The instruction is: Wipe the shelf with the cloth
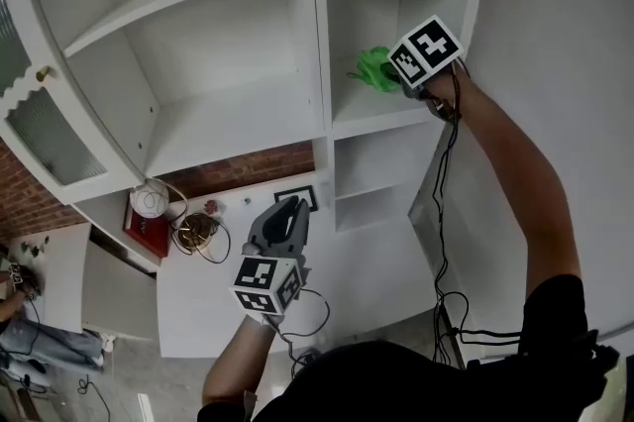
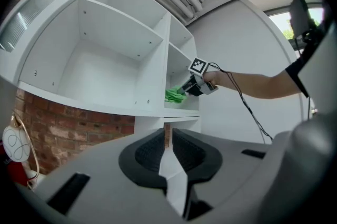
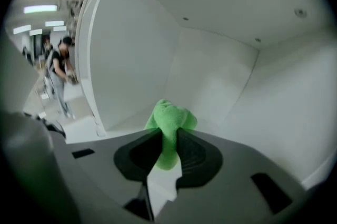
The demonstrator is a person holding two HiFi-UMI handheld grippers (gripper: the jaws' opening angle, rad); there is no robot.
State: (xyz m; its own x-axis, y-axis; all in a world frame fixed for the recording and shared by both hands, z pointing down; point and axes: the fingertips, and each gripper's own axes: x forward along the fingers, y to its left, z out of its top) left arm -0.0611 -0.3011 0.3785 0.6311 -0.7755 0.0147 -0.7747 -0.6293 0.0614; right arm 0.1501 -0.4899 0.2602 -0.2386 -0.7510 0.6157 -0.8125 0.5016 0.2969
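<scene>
In the head view, the right gripper (image 1: 396,81) is reaching into a right-hand compartment, holding the one green cloth (image 1: 374,68) ahead of it, just over the shelf (image 1: 362,121). The left gripper (image 1: 293,208) is hanging well below, the farther of the two. In the left gripper view, its jaws are sitting nearly together on nothing. In the right gripper view, the jaws are clamping the cloth, which is bulging forward.

R hand-held gripper (image 3: 167,157) pinching green cloth (image 3: 168,125).
</scene>
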